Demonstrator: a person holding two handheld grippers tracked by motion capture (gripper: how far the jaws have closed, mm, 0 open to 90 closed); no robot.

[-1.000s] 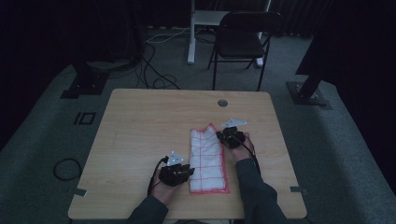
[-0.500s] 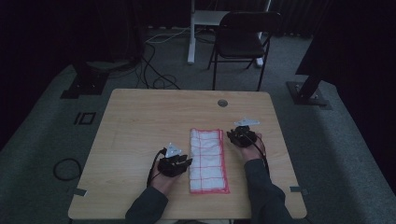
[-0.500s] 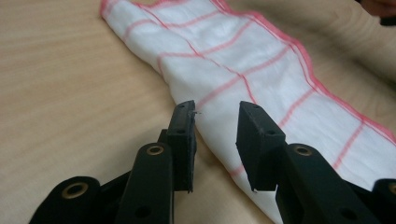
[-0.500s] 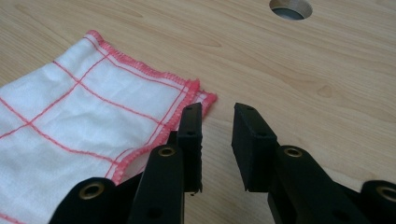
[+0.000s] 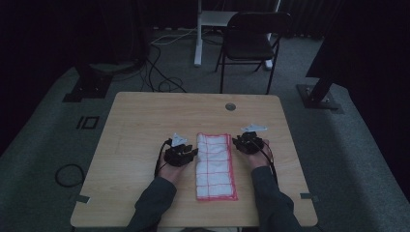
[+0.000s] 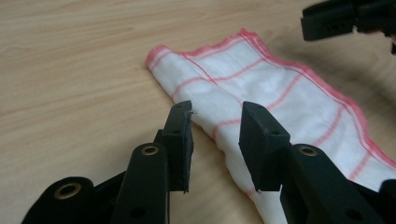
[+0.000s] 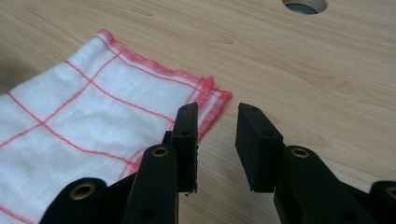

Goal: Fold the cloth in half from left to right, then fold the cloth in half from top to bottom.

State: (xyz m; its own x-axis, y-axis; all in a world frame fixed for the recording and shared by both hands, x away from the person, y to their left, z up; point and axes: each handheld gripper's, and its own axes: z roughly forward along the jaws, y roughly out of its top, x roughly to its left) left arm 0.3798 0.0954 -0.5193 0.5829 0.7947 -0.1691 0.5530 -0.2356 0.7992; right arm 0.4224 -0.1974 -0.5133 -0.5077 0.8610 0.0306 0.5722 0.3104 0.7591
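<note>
A folded white cloth (image 5: 215,166) with red lines lies flat on the bench (image 5: 140,121), and it runs from the near edge toward the middle. The left gripper (image 5: 187,152) stands just beside the cloth's left fold, near its far end, jaws apart and holding nothing. The right gripper (image 5: 241,142) is just beside the cloth's far right corner, also released and empty.

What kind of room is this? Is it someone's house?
Probably not a house; it looks like a dim studio or lab. A wooden table stands on grey carpet, with cables across the floor, black stand bases and a folding chair behind.
</note>
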